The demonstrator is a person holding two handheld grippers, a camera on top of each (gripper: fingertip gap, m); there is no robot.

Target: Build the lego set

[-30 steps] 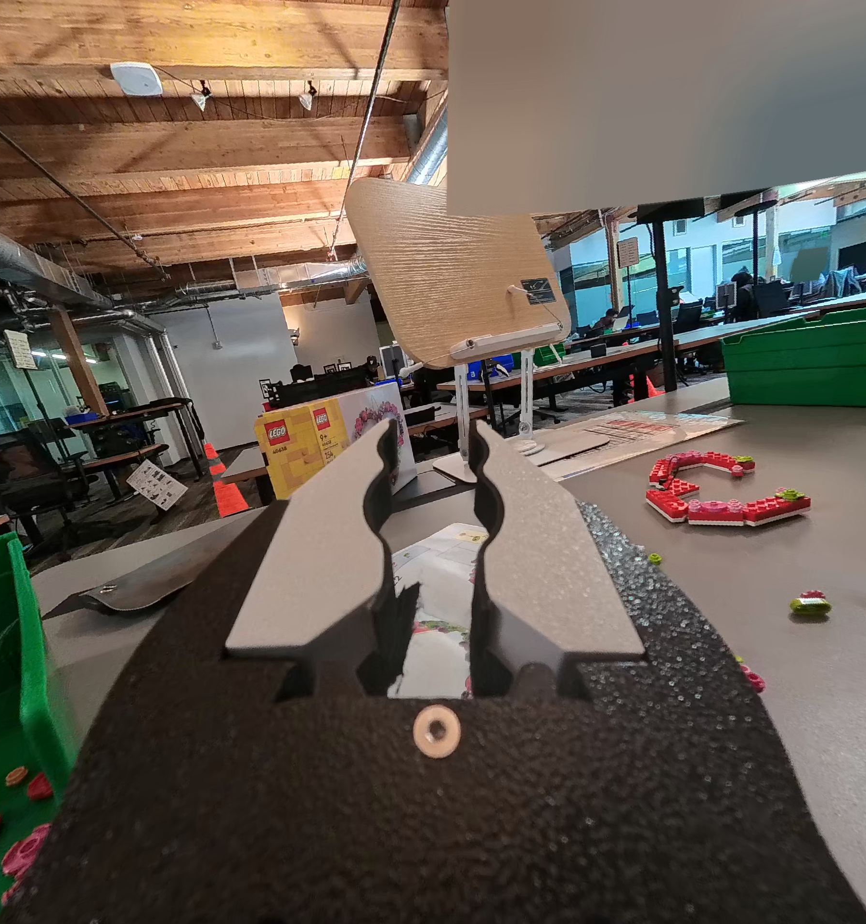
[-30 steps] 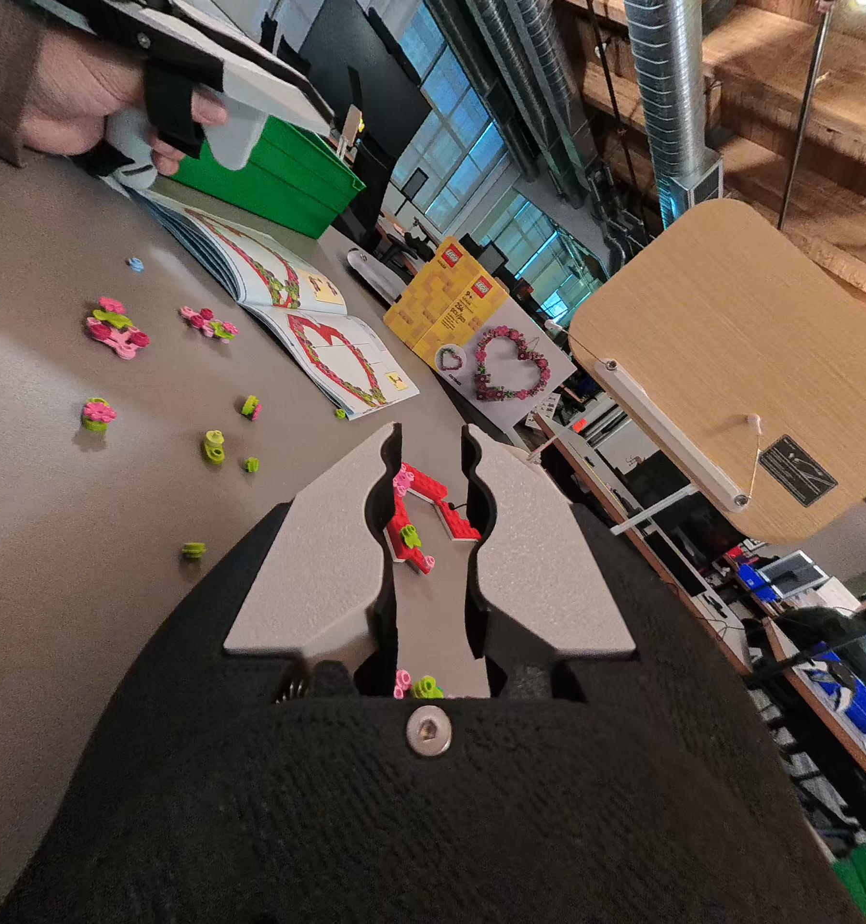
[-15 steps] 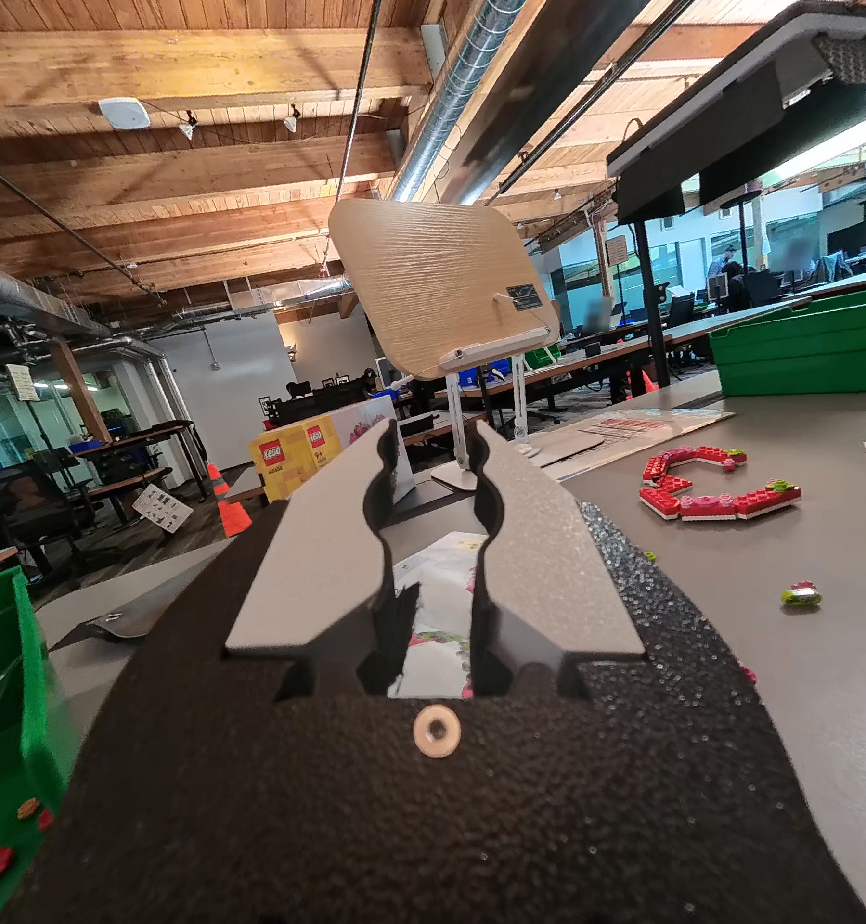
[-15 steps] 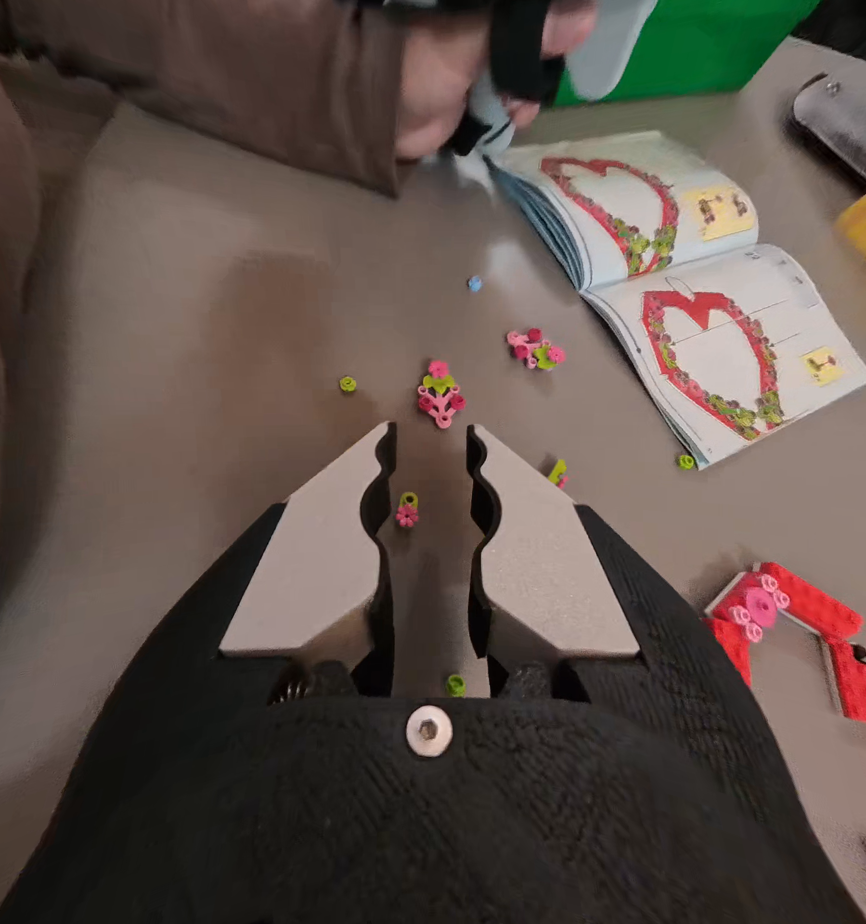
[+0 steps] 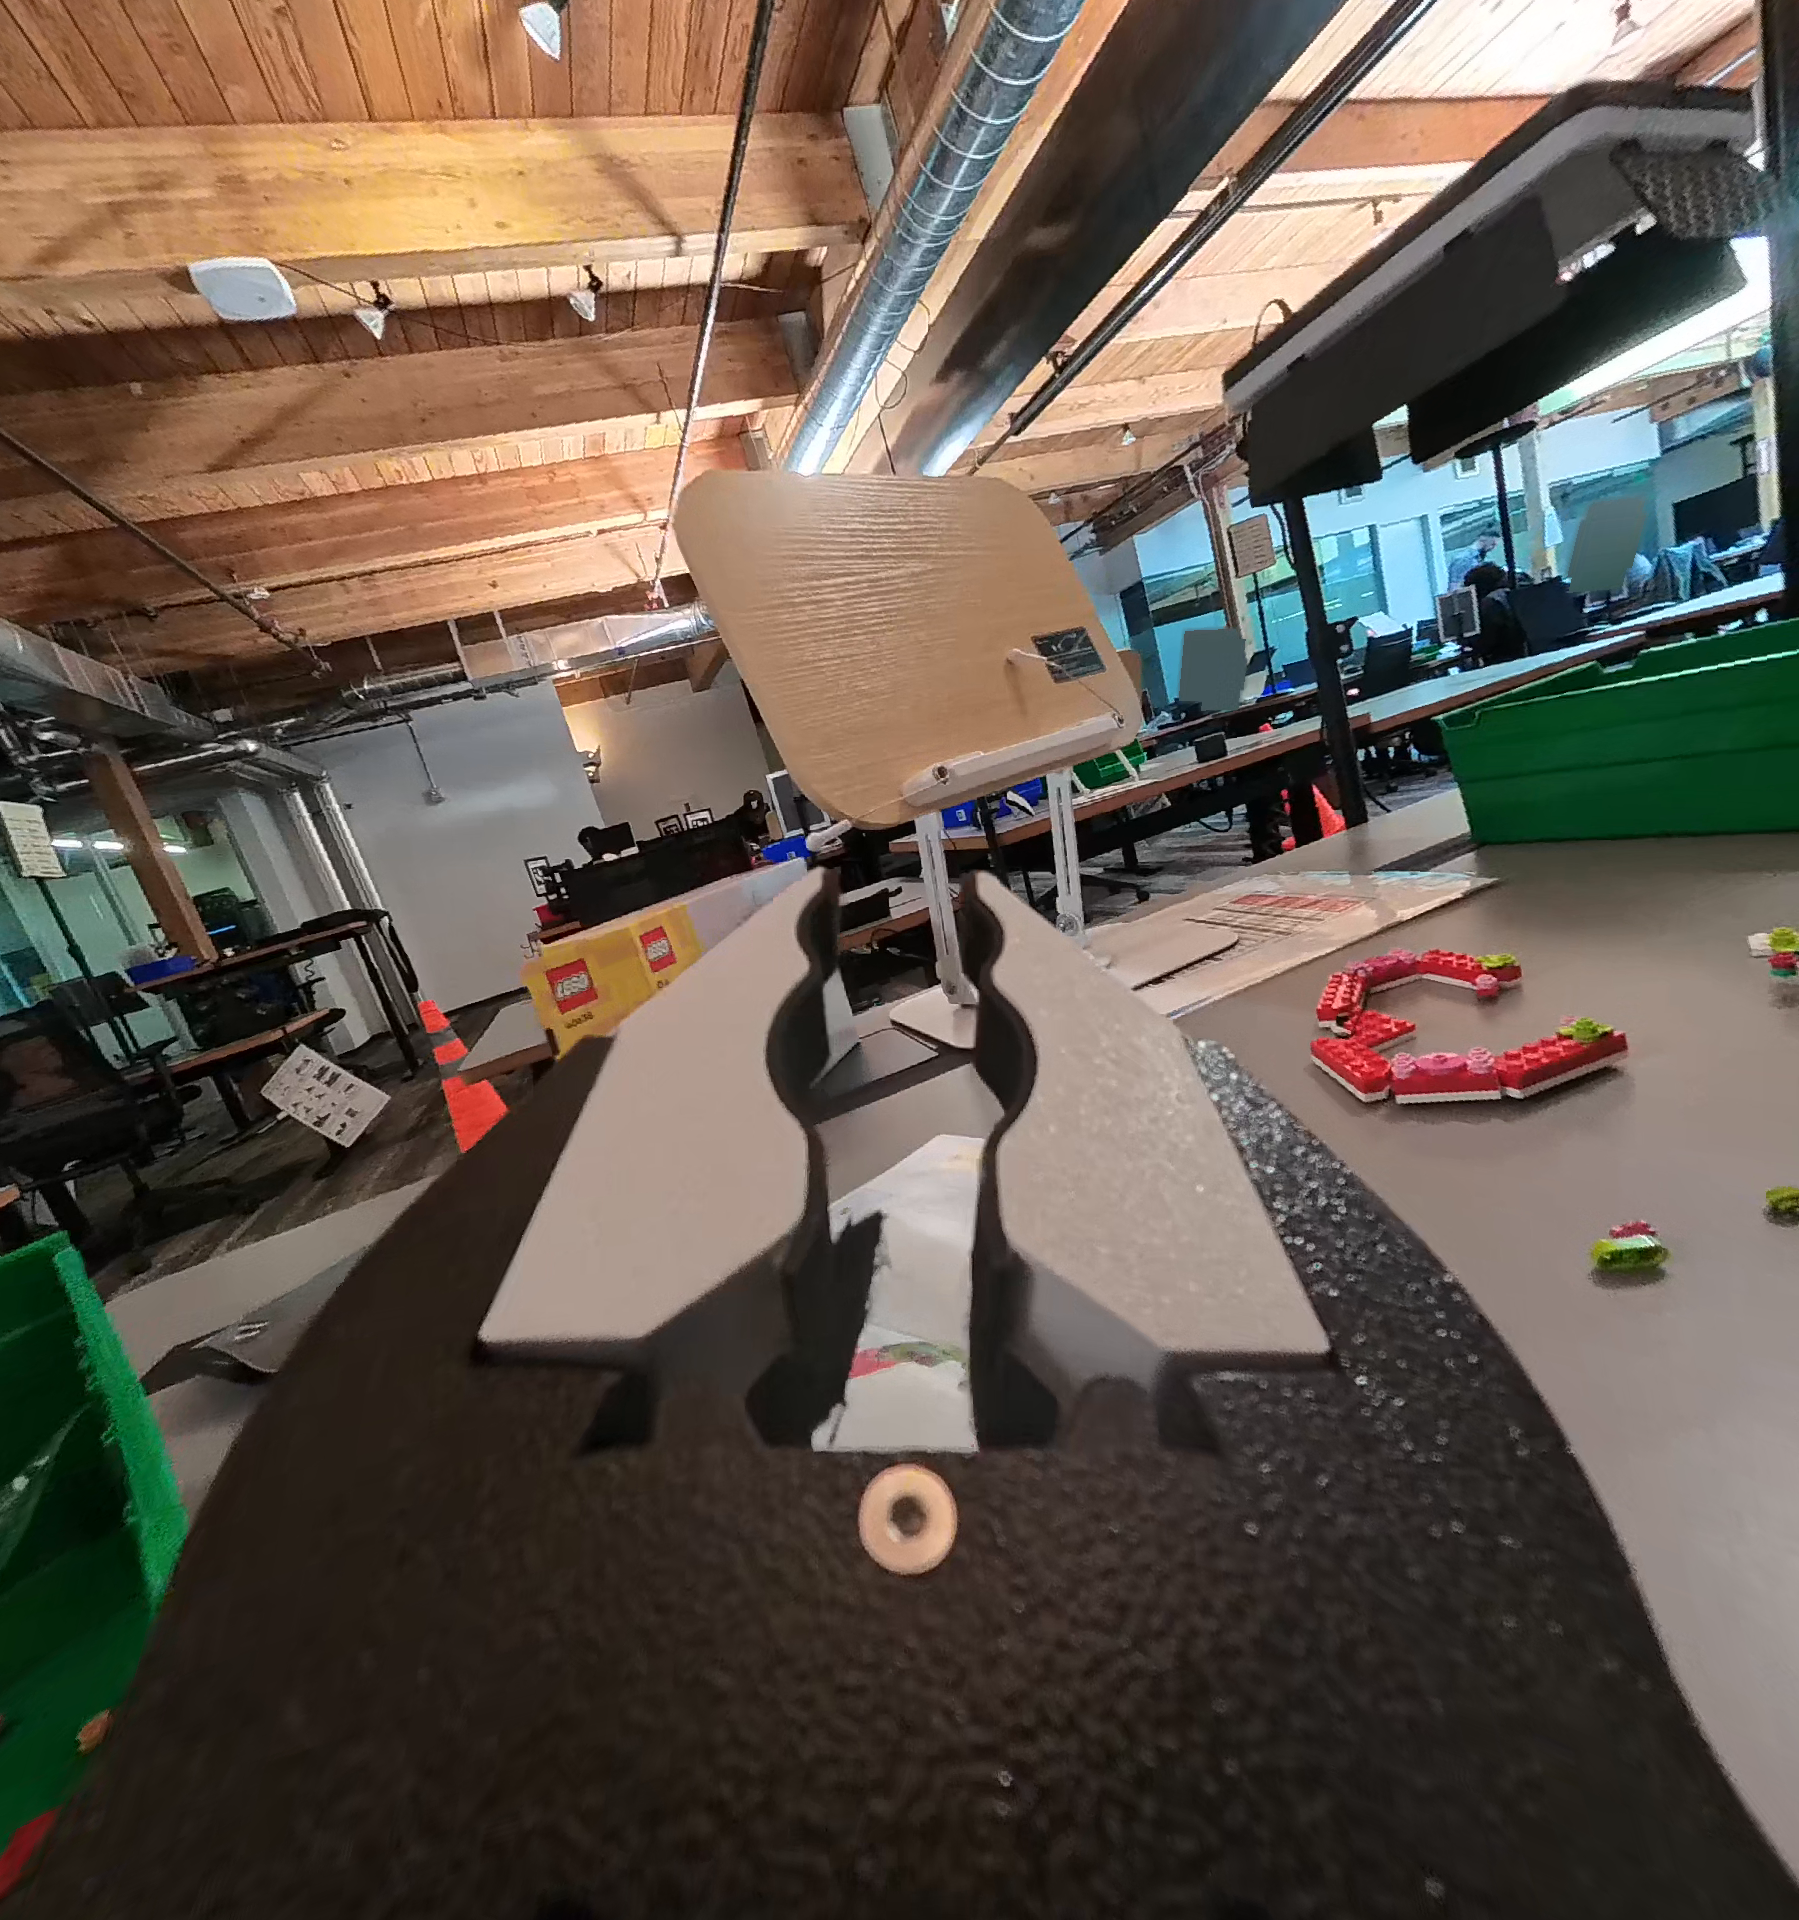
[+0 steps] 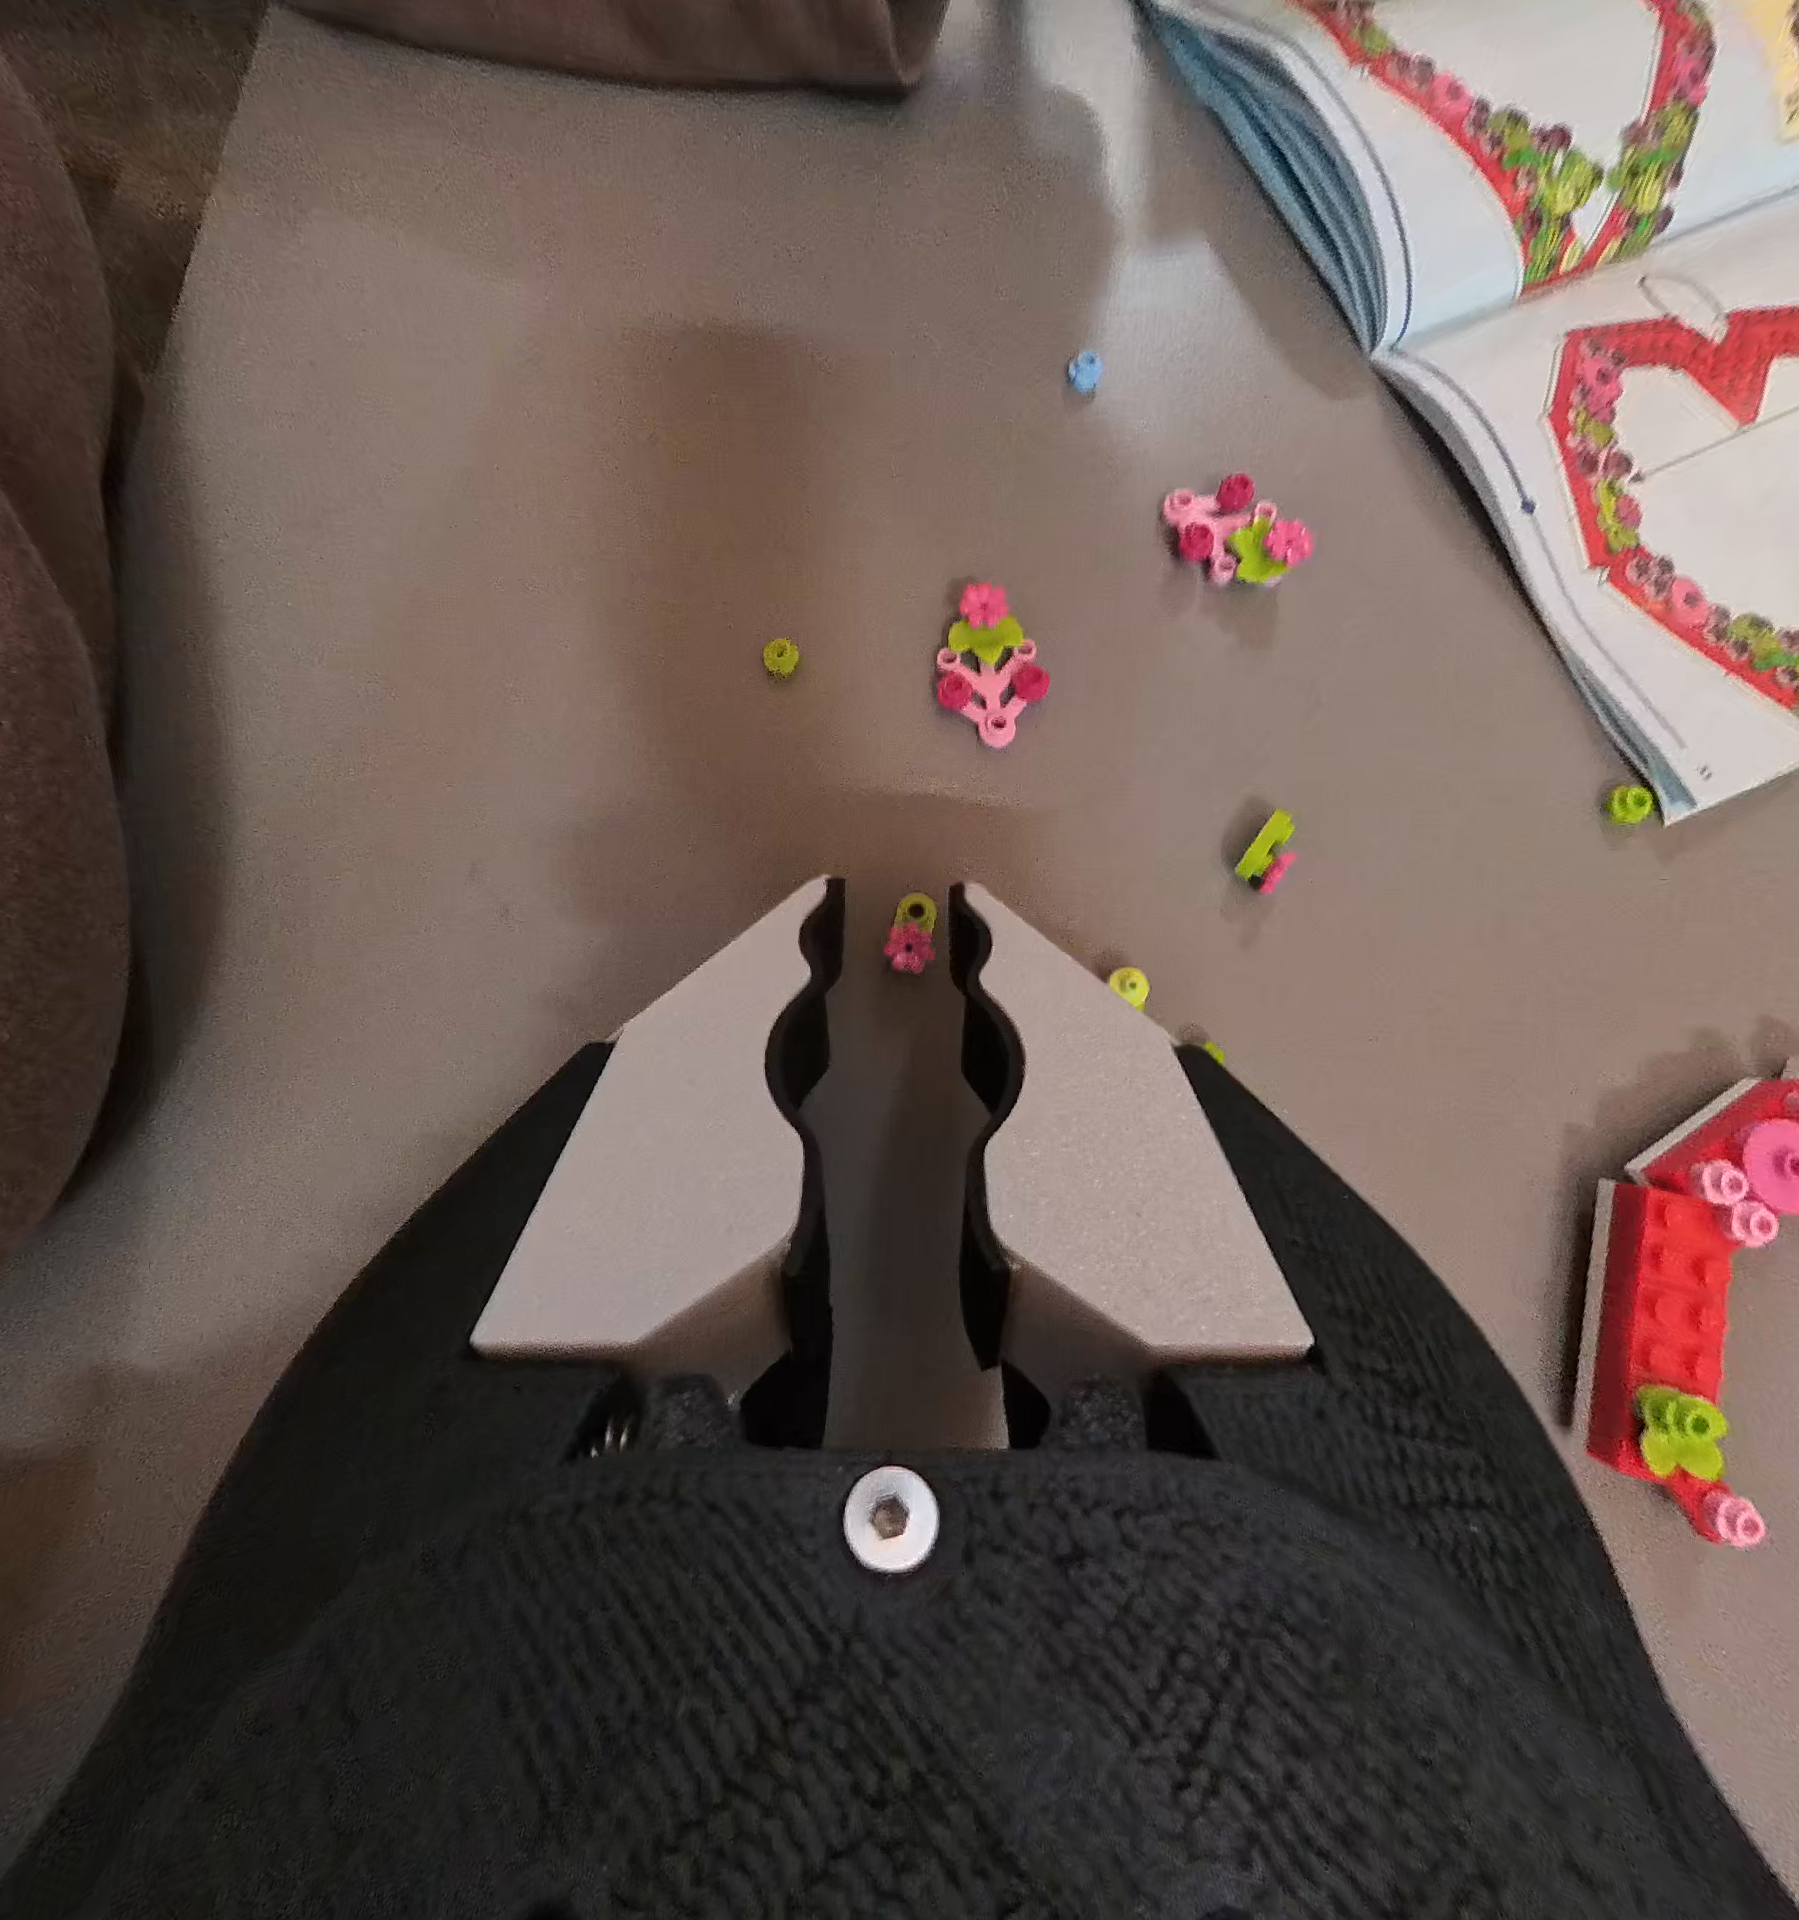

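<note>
My right gripper (image 6: 895, 885) is open and points down at the grey table, its tips on either side of a small lime-and-magenta flower piece (image 6: 910, 930), above it. A pink flower cluster (image 6: 990, 675) and a second cluster (image 6: 1238, 532) lie beyond. The red heart frame (image 6: 1695, 1288) with pink and lime flowers lies at the right; it also shows in the left wrist view (image 5: 1435, 1029). My left gripper (image 5: 900, 883) is open and empty, held above the open instruction booklet (image 5: 916, 1309), which also shows in the right wrist view (image 6: 1643, 395).
Loose lime studs (image 6: 781, 657) and a blue stud (image 6: 1084, 371) scatter the table. A brown sleeve (image 6: 22, 623) lies along the left. A wooden book stand (image 5: 905, 655), the yellow set box (image 5: 614, 982) and green bins (image 5: 1653, 748) (image 5: 22, 1475) ring the work area.
My right gripper has swung from facing the heart frame to pointing down and has closed in on the small flower piece. My left gripper has shifted slightly and stays open.
</note>
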